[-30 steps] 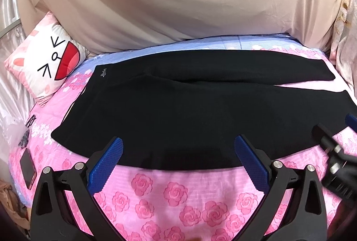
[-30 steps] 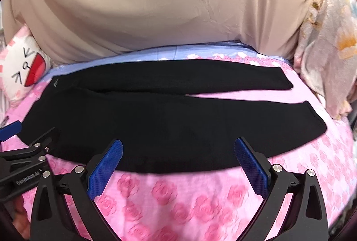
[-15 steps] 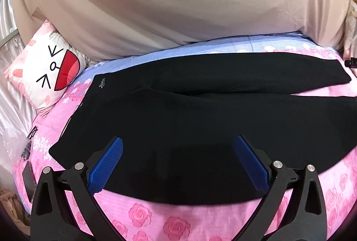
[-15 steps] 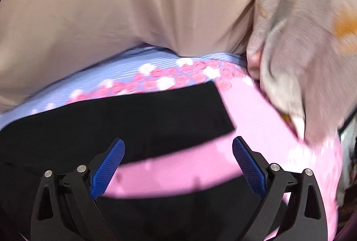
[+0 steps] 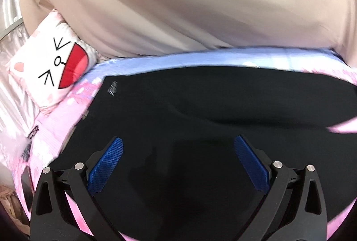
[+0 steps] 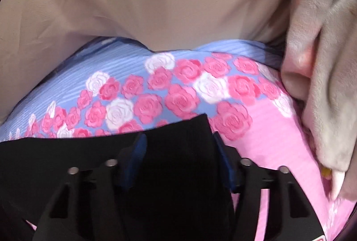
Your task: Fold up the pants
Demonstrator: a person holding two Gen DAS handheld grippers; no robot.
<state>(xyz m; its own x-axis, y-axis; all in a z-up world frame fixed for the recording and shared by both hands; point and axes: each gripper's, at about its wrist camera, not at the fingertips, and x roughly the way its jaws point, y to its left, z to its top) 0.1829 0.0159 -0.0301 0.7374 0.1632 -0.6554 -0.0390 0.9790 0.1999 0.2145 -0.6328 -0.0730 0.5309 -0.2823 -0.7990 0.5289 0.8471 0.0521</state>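
Note:
Black pants (image 5: pixel 200 107) lie flat on a pink rose bedsheet (image 5: pixel 58 125), waistband to the left with a small logo, legs running right. My left gripper (image 5: pixel 178 158) is open and hovers over the hip part of the pants. In the right wrist view my right gripper (image 6: pixel 178 145) has its jaws partly closed around the hem end of the far pant leg (image 6: pixel 178 151). The cloth fills the gap between the blue pads; a firm pinch cannot be confirmed.
A cat-face pillow (image 5: pixel 53 69) lies at the bed's left end. A beige curtain (image 5: pixel 178 7) hangs behind the bed. A fuzzy cream blanket (image 6: pixel 323 85) is bunched at the right end. A dark phone (image 5: pixel 26 183) lies at the left edge.
My right gripper moved right and forward to the far leg's hem and its jaws narrowed around it. My left gripper moved forward over the hip and stays open.

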